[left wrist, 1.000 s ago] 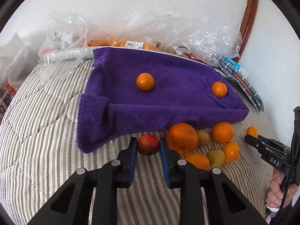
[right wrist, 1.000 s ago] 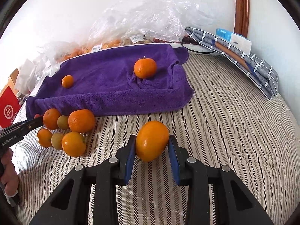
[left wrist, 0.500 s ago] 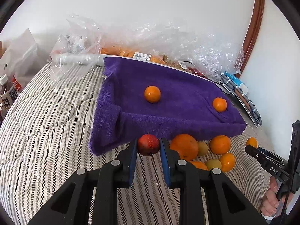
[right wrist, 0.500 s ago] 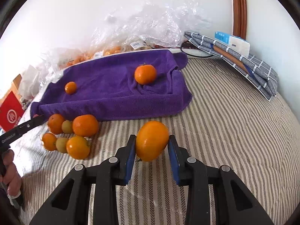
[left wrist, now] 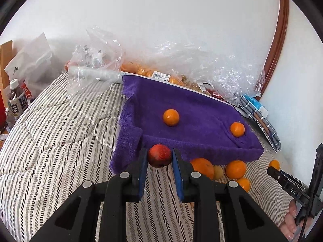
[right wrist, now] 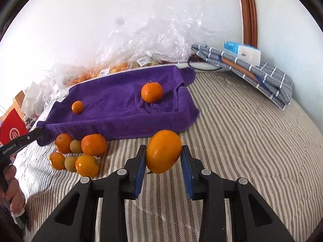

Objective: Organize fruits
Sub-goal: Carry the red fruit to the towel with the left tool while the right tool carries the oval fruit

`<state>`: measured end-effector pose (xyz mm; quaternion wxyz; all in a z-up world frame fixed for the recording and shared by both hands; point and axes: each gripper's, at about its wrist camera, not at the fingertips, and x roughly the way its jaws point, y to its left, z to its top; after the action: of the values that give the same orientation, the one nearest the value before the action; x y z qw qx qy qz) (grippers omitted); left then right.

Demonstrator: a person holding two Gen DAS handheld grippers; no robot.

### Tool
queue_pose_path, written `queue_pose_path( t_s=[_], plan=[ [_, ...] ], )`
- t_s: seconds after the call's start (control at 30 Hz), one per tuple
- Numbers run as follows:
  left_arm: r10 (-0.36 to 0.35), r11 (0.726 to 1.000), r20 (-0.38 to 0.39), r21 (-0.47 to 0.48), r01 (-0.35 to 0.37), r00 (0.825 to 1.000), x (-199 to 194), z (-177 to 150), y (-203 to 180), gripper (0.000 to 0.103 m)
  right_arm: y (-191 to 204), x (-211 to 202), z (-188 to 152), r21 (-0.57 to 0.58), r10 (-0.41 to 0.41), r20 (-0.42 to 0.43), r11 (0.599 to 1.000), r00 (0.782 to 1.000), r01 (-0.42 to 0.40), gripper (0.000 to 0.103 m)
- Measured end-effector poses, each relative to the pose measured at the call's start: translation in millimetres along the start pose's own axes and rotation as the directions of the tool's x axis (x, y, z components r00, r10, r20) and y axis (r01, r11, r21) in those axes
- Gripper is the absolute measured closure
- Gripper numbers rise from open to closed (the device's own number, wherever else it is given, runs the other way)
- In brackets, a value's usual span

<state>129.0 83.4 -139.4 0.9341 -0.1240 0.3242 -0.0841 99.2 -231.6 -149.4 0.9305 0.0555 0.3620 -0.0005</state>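
My left gripper (left wrist: 158, 161) is shut on a small red fruit (left wrist: 159, 155), held just in front of the near edge of the purple towel-lined tray (left wrist: 201, 141). My right gripper (right wrist: 163, 157) is shut on a large orange (right wrist: 163, 151), held above the striped bedcover near the tray's right front corner (right wrist: 187, 121). Two small oranges lie on the towel (left wrist: 171, 117) (left wrist: 237, 129). A cluster of several oranges and greenish-yellow fruits (right wrist: 80, 153) sits on the bedcover against the tray's front.
Clear plastic bags (left wrist: 181, 60) holding more fruit lie behind the tray along the white wall. A folded checked cloth with a box (right wrist: 252, 66) sits at the right. Bottles (left wrist: 16, 100) and a red package (right wrist: 12, 133) stand at the far left.
The left gripper has risen and drawn back a little with the red fruit, so the tray now sits lower and further right in its view. The right gripper barely shifted.
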Motion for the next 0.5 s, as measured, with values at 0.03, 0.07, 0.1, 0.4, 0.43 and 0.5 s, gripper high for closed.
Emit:
queue_pose_path(
  t_s=[0.03, 0.07, 0.1, 0.4, 0.43, 0.5],
  plan=[
    [0.0, 1.0, 0.005, -0.001, 0.0, 1.0, -1, 0, 0, 0.08, 0, 0, 0, 0.008, 0.003, -0.005, 1.0, 1.0, -0.003, 0.069],
    [-0.005, 1.0, 0.008, -0.003, 0.005, 1.0, -2, 0, 0, 0.08, 0, 1, 1, 0.015, 0.017, -0.015, 1.0, 1.0, -0.017, 0.069],
    [-0.02, 1.0, 0.01, -0.006, 0.02, 1.0, -3, 1, 1, 0.08, 1, 1, 2, 0.016, 0.025, -0.019, 1.0, 1.0, -0.025, 0.069],
    [-0.025, 0.999, -0.044, 0.032, 0.026, 0.999, -3, 13, -16, 0.08, 6, -16, 38, -0.026, 0.022, 0.069, 0.999, 0.997, -0.02, 0.069],
    [-0.026, 0.999, -0.045, 0.041, 0.028, 0.999, -5, 18, -19, 0.08, 7, -16, 44, -0.034, 0.02, 0.08, 0.999, 0.997, -0.018, 0.069],
    [-0.033, 0.997, -0.047, 0.064, 0.036, 0.998, -7, 27, -26, 0.08, 8, -14, 55, -0.042, 0.032, 0.093, 0.999, 0.995, -0.028, 0.069]
  ],
)
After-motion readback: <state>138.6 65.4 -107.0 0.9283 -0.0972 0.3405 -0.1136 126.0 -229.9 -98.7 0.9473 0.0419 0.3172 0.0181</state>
